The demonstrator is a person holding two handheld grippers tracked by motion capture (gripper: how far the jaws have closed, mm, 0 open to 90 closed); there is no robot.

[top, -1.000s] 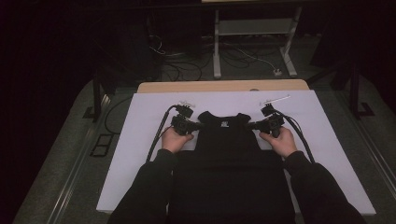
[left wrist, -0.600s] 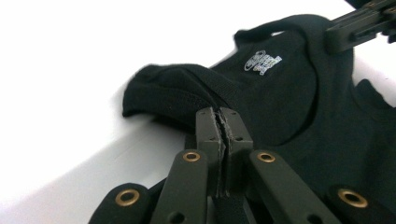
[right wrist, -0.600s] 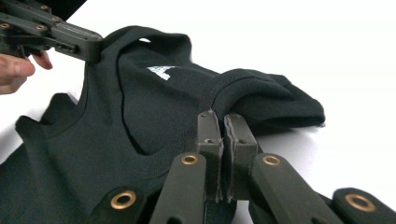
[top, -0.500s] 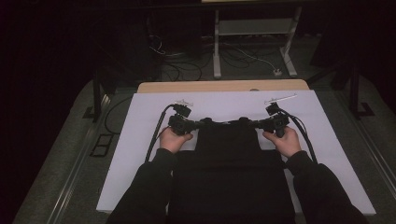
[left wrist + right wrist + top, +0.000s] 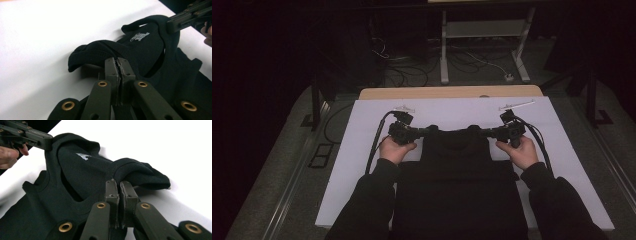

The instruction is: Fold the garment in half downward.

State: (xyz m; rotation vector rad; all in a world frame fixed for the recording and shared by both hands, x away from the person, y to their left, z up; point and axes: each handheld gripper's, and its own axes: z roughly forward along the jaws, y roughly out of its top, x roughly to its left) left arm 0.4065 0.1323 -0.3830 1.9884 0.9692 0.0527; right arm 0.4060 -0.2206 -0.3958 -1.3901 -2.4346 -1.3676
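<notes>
A black garment [image 5: 459, 190] with a small white neck label [image 5: 139, 36] lies on the white table sheet [image 5: 452, 112], its lower part toward the person. My left gripper [image 5: 414, 132] is shut on the garment's left shoulder, fabric pinched between the tips [image 5: 119, 61]. My right gripper [image 5: 494, 133] is shut on the right shoulder, where cloth bunches over the tips [image 5: 117, 183]. The neckline is pulled taut between the two, raised a little off the sheet. Each gripper view shows the other gripper farther off, gripping its shoulder [image 5: 175, 23] [image 5: 47, 142].
The white sheet extends left, right and beyond the garment. A wooden table edge [image 5: 452, 92] shows behind it. Farther back on the dark floor are cables [image 5: 412, 75] and a metal stand [image 5: 444, 45]. Each gripper's cable trails at the outer side [image 5: 377, 145] [image 5: 542, 145].
Both hands have risen a little with the shoulders in their grips, and the garment's top edge has stretched into a straight line between the grippers.
</notes>
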